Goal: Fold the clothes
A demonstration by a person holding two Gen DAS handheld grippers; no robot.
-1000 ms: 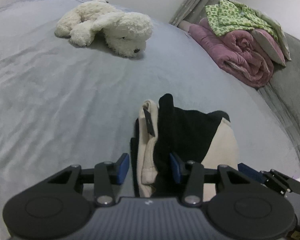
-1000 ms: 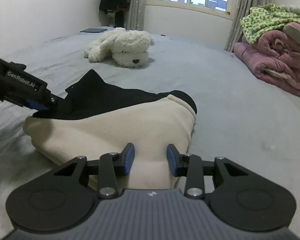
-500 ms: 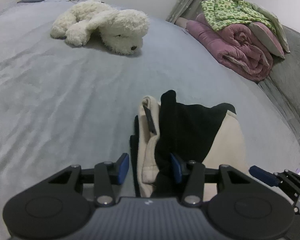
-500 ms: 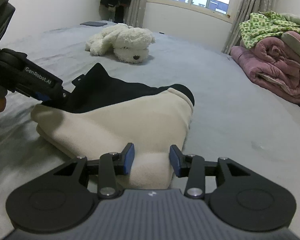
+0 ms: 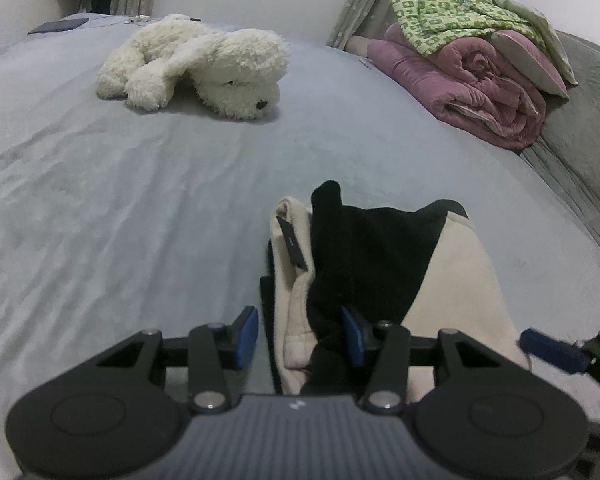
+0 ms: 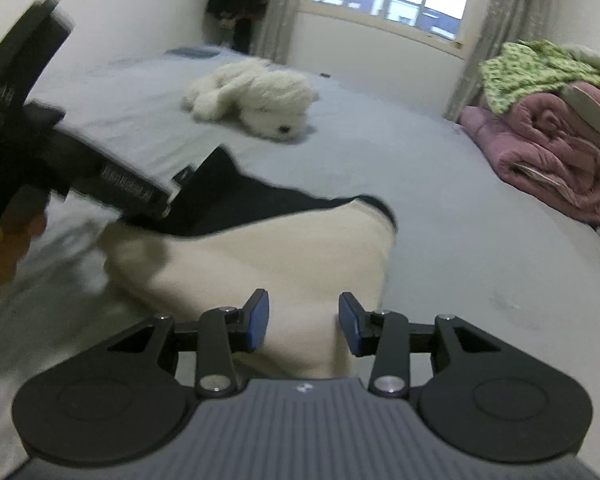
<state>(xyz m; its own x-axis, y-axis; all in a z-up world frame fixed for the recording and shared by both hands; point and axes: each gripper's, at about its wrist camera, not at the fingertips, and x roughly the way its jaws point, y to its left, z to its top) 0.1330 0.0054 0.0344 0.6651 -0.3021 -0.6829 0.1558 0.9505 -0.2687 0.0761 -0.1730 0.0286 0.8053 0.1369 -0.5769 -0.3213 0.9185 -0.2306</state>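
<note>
Two matching handheld tools: the left gripper and right gripper each carry a ribbed grey housing with a small white logo, flanked at 9 and 3 o'clock by round black discs. Black linkage arms with silver screws end in blue pads. White lettering, blurred beyond reading, marks the left tool's side.

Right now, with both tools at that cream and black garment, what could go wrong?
The left tool straddles several loose layers of the cream and black garment, so closing might catch only some and undo the fold. The right tool is open at the cream edge; its view is blurred, and a hasty move could drag the fabric across the grey bedspread.
</note>
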